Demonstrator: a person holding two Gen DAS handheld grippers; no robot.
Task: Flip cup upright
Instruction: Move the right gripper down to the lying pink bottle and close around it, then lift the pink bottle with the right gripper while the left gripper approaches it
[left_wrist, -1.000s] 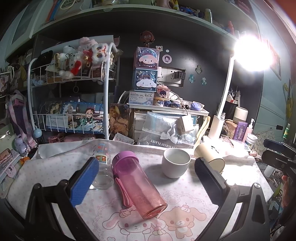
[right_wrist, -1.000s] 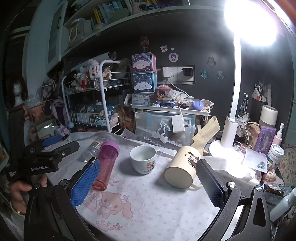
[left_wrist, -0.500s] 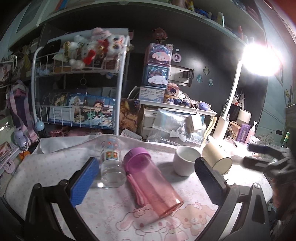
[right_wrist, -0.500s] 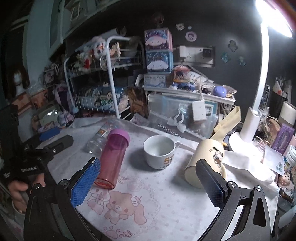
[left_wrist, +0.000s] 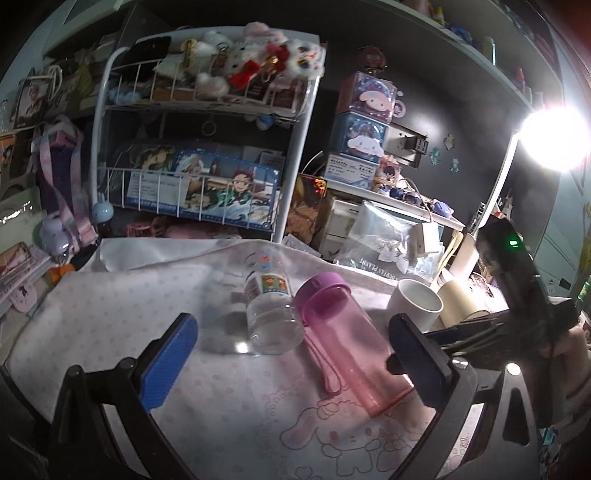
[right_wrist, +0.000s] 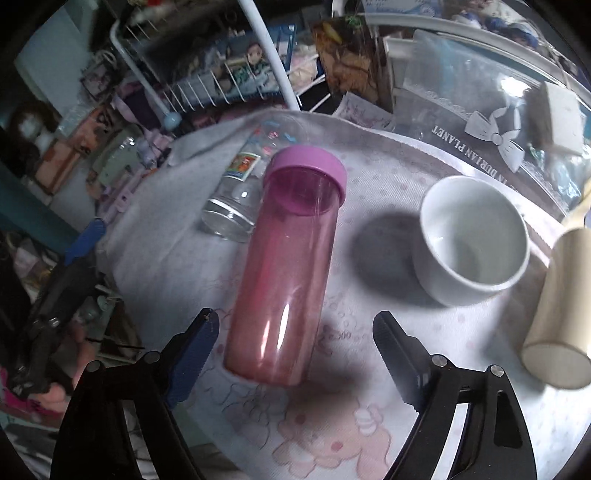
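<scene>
A clear jar (right_wrist: 236, 206) crowds the pink bottle's (right_wrist: 284, 273) left; open cloth (right_wrist: 369, 280) separates it from the white cup (right_wrist: 472, 240).

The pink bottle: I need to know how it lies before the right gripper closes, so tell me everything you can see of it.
The pink bottle is a translucent pink plastic cylinder with an opaque purple screw cap and a pink carry strap. It looks empty. It lies on its side on the printed cloth, cap away from the right gripper, whose open jaws flank its base without touching. The clear bottle lies close beside it.
</scene>
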